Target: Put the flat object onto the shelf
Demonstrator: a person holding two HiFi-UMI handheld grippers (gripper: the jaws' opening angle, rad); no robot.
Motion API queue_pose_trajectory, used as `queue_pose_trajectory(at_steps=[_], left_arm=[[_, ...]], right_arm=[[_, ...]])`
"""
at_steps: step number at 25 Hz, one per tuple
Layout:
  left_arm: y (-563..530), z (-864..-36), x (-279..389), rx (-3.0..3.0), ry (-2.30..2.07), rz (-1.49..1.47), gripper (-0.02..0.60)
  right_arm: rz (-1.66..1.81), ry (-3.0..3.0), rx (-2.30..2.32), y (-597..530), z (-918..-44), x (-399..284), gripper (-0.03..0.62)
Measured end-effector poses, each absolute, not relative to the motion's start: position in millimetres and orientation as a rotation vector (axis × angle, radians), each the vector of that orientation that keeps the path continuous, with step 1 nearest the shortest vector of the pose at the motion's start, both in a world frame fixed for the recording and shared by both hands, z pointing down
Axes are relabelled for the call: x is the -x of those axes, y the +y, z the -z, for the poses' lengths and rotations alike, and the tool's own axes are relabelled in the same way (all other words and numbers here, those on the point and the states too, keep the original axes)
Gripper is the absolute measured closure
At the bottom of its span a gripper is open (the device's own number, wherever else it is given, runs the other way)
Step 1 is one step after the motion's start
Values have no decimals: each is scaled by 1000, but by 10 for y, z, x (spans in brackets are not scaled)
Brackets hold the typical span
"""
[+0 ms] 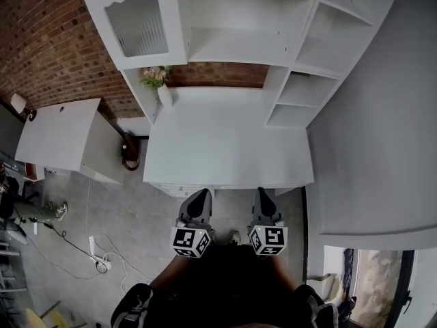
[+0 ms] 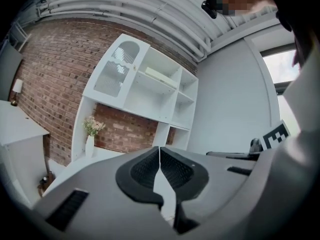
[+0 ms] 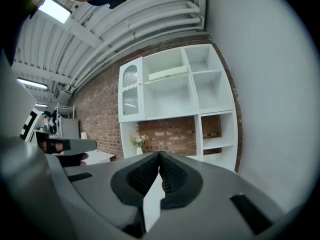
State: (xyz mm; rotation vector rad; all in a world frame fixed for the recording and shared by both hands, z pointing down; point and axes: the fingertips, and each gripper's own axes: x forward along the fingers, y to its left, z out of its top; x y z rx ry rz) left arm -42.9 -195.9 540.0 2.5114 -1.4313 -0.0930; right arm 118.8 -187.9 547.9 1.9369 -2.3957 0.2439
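Note:
A pale flat board (image 2: 159, 75) lies on an upper shelf of the white shelf unit (image 1: 300, 53); it also shows in the right gripper view as the board (image 3: 167, 73), beside the glass door. My left gripper (image 1: 200, 195) and right gripper (image 1: 262, 193) hang side by side in front of the white desk top (image 1: 225, 142), short of its front edge and close to the person's body. In its own view the left gripper (image 2: 159, 148) has its jaws touching with nothing between them. The right gripper (image 3: 159, 154) is likewise shut and holds nothing.
A white vase of flowers (image 1: 158, 80) stands at the desk's back left. A glass cabinet door (image 1: 140, 22) closes the unit's upper left. A white side table (image 1: 58, 132) stands to the left, with cables and a power strip (image 1: 95, 251) on the floor. A grey wall (image 1: 382, 149) runs along the right.

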Motion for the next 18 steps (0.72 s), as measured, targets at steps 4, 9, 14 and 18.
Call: queue_pose_trajectory(at_steps=[4,9,14,18], left_arm=[[-1920,-5362,411,-2504,-1462,101,568],[-1893,-5331,332,-2514,-1471,100,568],[-1844,-5336,273,-2527,-1469,90,568],[-1839,-5340,291,-2519,-1474,89,568]], right_arm=[[-323,-2438,-1892,-1760,-5587,-1108,568],[-300,-2494,-1822,-1684,-5561,-1059,569],[-289,-2506,-1816,-1642,-5567,-1059,569],[-290,-2500,-1834,-1649,-5546,-1099,569]])
